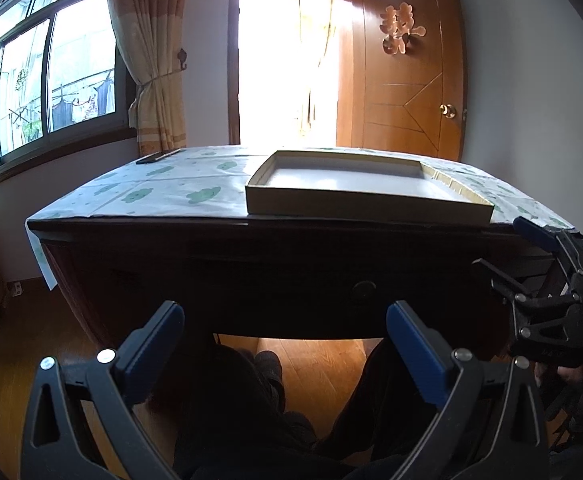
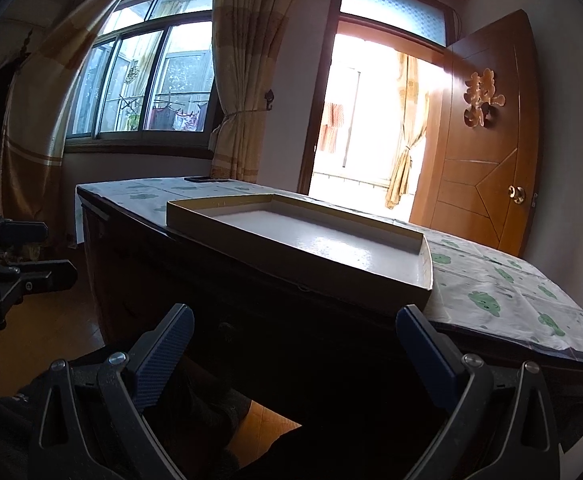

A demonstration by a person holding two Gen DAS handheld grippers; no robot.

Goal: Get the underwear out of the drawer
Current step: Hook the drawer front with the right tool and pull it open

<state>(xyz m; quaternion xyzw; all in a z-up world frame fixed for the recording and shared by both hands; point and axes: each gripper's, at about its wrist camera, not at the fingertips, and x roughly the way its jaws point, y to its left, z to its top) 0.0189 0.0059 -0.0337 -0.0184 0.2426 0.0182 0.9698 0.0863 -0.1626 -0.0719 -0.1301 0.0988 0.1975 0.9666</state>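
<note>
Both grippers, the left gripper (image 1: pixel 285 334) and the right gripper (image 2: pixel 295 338), hung with jaws spread wide and empty before the dark wooden desk (image 1: pixel 251 264), its drawer (image 1: pixel 291 280) shut. No underwear showed; presumably it lay inside. A sound approach would close one gripper on the round drawer knob (image 1: pixel 363 291) and pull straight out, level, clear of the shallow cardboard tray (image 1: pixel 367 206) above.

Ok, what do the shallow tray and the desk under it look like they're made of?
The tray looks like cardboard: thin tan walls, glossy white inside that catches window glare. The desk looks like dark stained wood, though it is too shadowed to be sure; a thin cloud-print cover hides its top.
</note>
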